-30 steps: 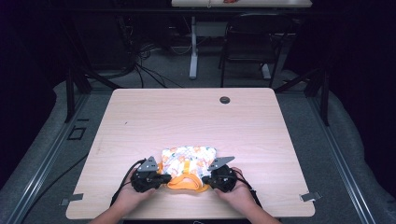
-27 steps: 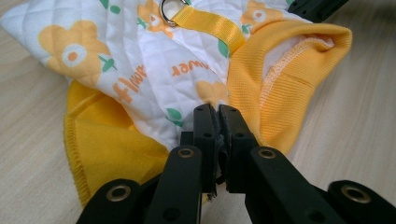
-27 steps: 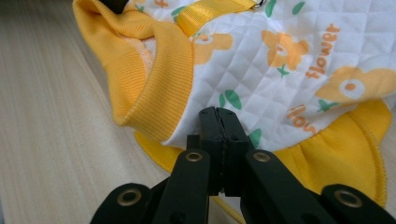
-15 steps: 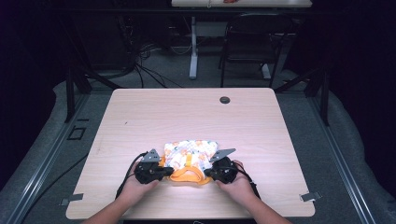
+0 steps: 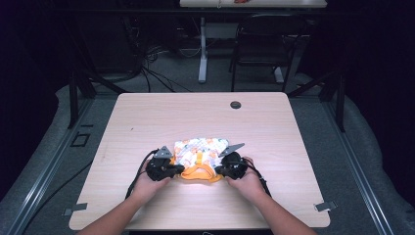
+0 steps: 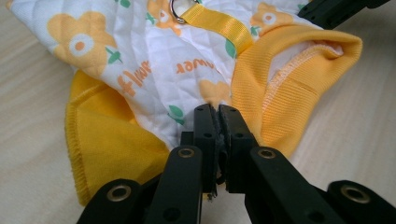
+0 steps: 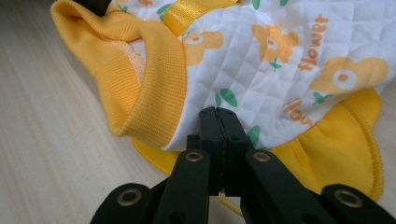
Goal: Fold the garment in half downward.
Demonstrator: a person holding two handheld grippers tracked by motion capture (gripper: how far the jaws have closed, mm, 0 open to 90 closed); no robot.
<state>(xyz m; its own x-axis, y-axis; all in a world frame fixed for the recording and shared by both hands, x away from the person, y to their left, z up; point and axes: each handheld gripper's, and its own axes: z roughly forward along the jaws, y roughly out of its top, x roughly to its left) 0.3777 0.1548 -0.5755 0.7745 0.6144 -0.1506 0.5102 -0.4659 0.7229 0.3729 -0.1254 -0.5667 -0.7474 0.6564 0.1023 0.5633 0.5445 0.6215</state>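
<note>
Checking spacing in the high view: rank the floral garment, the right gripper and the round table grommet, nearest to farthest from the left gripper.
From the left gripper:
1. Floral garment, pinched in its jaws.
2. Right gripper, across the garment's orange collar.
3. Table grommet, by the far edge.

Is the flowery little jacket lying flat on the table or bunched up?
Mostly flat. The jacket lies spread on the table, with its orange collar gaping open. Both grippers, left and right, pinch its edge.

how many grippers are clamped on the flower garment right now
2. The left gripper is shut on the garment's quilted edge beside the yellow ribbed collar; the right gripper is shut on the edge at the collar's other side.
</note>
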